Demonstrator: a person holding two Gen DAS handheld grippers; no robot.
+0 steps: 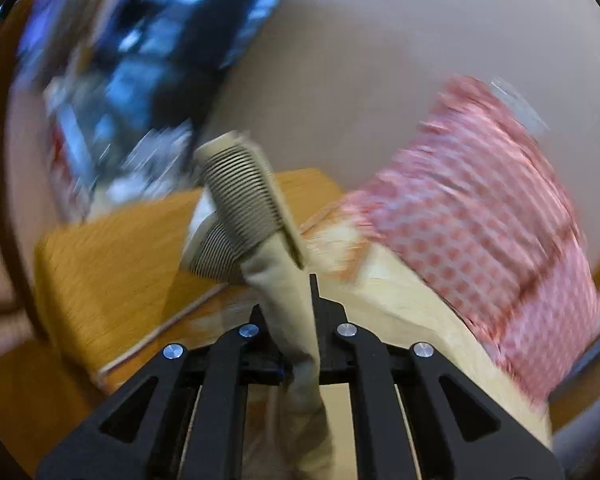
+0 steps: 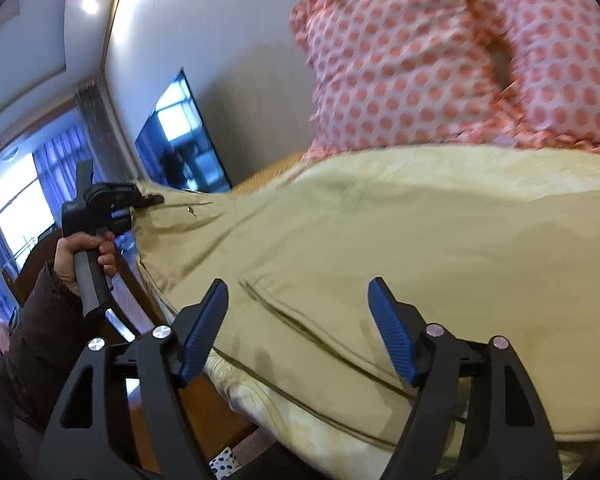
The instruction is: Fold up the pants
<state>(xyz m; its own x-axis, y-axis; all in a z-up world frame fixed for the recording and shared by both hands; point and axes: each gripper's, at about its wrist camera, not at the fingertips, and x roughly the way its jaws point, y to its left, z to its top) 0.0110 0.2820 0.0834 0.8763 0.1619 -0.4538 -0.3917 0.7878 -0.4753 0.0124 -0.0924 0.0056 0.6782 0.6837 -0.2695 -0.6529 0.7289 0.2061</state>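
left gripper pinches the khaki pants; right gripper spread wide above them.

no legible text, labels or numbers

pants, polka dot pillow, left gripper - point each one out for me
pants (image 2: 340, 240): right wrist view, flat khaki fabric mid-leg.
polka dot pillow (image 2: 400, 72): right wrist view, centre of its face.
left gripper (image 2: 148, 200): right wrist view, tips clamped on the pants' edge.

Left gripper clamps tan pants beside polka-dot pillow.
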